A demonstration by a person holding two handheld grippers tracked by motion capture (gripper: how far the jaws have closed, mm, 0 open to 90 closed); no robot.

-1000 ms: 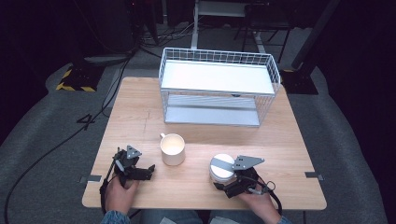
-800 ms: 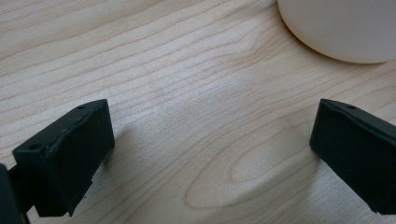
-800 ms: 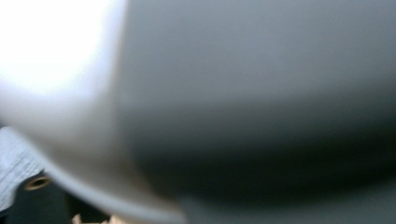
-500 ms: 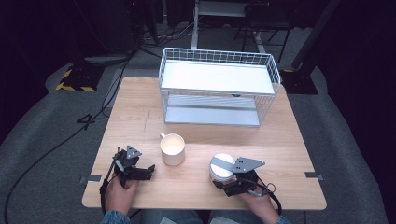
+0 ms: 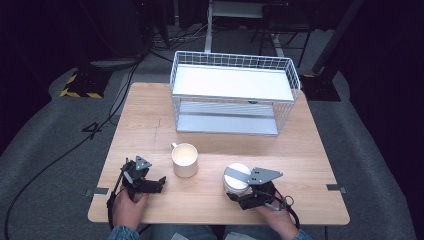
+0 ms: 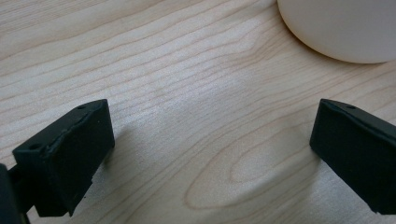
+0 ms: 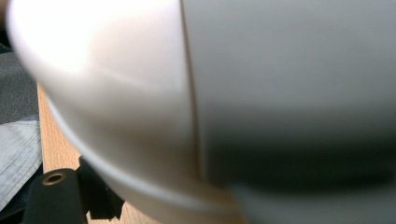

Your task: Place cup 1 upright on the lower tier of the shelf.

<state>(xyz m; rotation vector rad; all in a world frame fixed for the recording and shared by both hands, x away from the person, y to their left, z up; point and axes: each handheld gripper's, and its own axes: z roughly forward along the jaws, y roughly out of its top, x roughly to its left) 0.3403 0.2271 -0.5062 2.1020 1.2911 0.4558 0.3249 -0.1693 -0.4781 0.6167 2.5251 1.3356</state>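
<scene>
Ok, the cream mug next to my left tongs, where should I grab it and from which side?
Take the mug across its round body, coming in low from the near left where the left tongs sit with jaws wide open. It stands upright with its mouth up, and its small handle points to the far left, so the near wall is bare and smooth; the spread probably spans it.

High view: fixed above the near edge, facing forward and down — takes in the whole wooden table (image 5: 150,115) and the wire rack (image 5: 235,92) at its far side.
Left gripper view: rides low, looking along its jaws at the tabletop, very close; the cream mug (image 6: 341,28) sits at its upper right.
Right gripper view: pressed against a white cup (image 7: 233,93) — blurred.
Shared: mug (image 5: 184,159), tabletop, cup (image 5: 236,178).
</scene>
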